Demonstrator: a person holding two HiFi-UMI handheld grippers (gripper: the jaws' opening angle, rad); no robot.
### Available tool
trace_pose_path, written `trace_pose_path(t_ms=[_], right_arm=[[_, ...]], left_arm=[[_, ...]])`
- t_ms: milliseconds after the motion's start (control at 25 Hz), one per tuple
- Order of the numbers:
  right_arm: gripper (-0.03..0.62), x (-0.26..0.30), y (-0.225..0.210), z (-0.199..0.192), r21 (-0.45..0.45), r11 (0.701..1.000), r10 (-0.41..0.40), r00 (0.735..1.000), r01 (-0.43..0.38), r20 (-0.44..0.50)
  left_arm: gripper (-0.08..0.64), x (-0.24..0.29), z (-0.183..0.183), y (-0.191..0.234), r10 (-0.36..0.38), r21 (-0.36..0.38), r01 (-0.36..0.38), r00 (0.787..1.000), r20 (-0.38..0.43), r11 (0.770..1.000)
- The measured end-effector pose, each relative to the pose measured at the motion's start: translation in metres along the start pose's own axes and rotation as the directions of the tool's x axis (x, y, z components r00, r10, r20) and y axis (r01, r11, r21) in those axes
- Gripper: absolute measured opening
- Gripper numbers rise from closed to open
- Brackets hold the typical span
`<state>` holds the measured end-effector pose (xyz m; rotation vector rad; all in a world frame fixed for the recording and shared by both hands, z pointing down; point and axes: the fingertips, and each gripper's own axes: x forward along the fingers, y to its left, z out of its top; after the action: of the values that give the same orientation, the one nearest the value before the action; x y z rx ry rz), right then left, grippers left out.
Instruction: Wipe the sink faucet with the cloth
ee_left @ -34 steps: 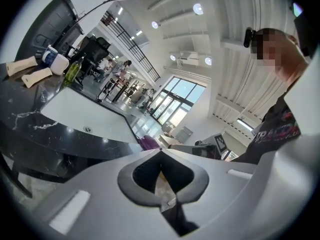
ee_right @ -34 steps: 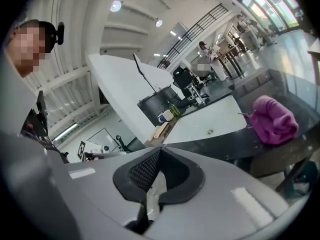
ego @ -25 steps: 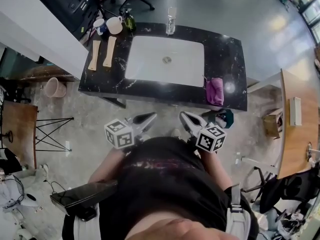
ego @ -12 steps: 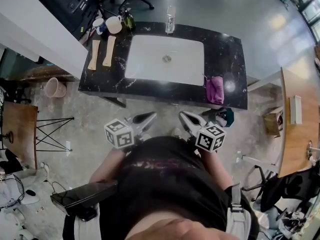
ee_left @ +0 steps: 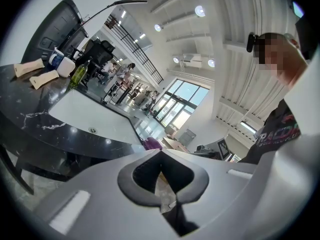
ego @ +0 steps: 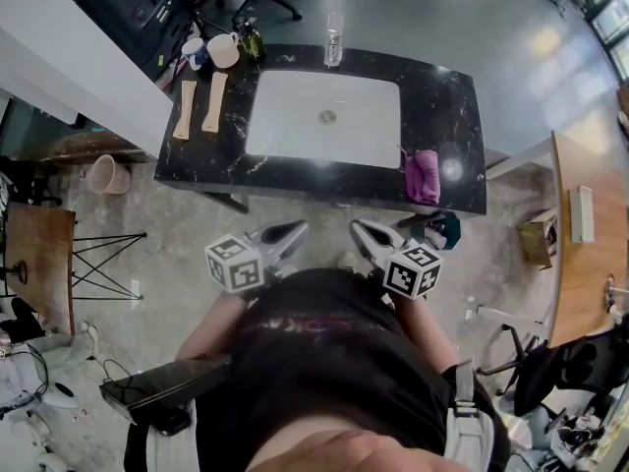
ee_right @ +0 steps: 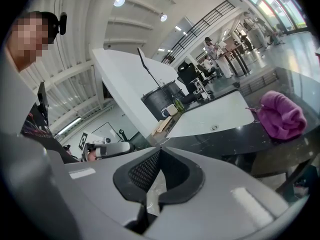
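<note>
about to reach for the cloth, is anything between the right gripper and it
Nothing visible stands in the way. The purple cloth lies at the front right edge of the counter, in plain sight from the right gripper, which is shut and empty, with only open space above the floor between them.

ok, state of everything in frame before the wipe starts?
left gripper: shut, empty, short of the counter.
right gripper: shut, empty, short of the counter.
cloth: bunched up, lying on the counter right of the sink, not held.
faucet: upright at the sink's back edge, nothing touching it.
sink: basin empty.
white mug: upright, back left corner of the counter.
</note>
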<state>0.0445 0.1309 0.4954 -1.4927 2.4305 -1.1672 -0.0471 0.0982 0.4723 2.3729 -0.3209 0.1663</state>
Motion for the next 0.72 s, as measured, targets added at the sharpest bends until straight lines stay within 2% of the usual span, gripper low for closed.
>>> trace_pose_path(t_ms=[720], right_arm=[[0.011,0.0004,-0.0010,-0.0038,0.003,1.000,-0.007,1.000,0.007,-0.010]], left_arm=[[0.000,-0.0009,-0.0009,0.0004,-0.003,-0.001,0.003,1.000,-0.002,1.000]])
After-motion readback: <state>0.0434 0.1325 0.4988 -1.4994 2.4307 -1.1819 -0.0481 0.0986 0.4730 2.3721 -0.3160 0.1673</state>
